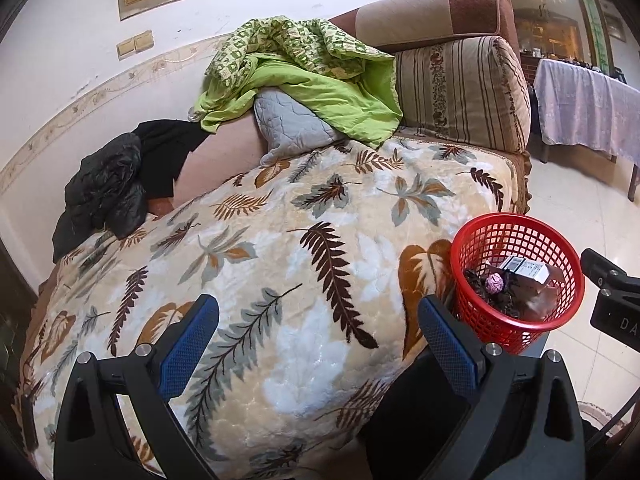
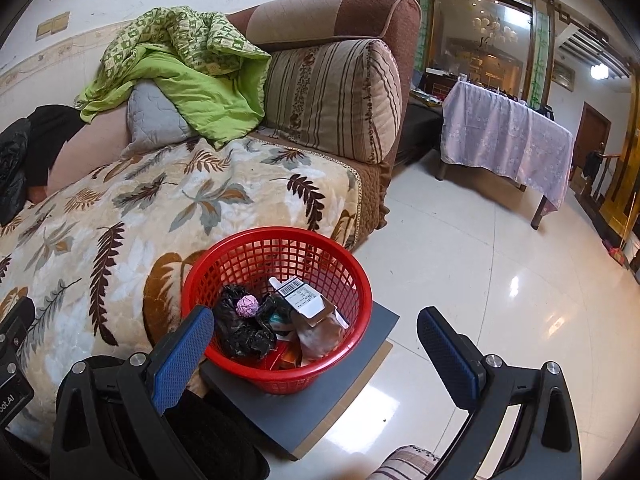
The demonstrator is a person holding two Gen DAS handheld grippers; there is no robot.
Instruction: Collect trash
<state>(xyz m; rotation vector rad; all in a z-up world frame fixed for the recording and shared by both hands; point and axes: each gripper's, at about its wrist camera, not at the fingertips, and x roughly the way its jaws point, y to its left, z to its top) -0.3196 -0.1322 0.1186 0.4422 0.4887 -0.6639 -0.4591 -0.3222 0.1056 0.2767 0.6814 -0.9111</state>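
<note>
A living room with glossy pale floor tiles (image 2: 460, 264) holds a brown sofa (image 2: 340, 12) whose seat is draped in a cream leaf-print blanket (image 1: 280, 272). At the sofa's front edge, on a grey board (image 2: 320, 400), stands the red mesh basket (image 2: 276, 372); inside it lie crumpled black plastic (image 2: 240, 332), a pink foil ball (image 2: 247, 306), a barcoded packet (image 2: 304, 300) and more scraps underneath that are too tangled to name. Further back on the sofa, a green quilt (image 1: 304, 76) half buries a grey cushion (image 1: 292, 128), and a black jacket (image 1: 108, 184) slumps at its far end. The left gripper (image 1: 316, 344) hangs spread wide over the blanket, grasping nothing; the right gripper (image 2: 316, 356) gapes equally wide just above the basket, also bare.
</note>
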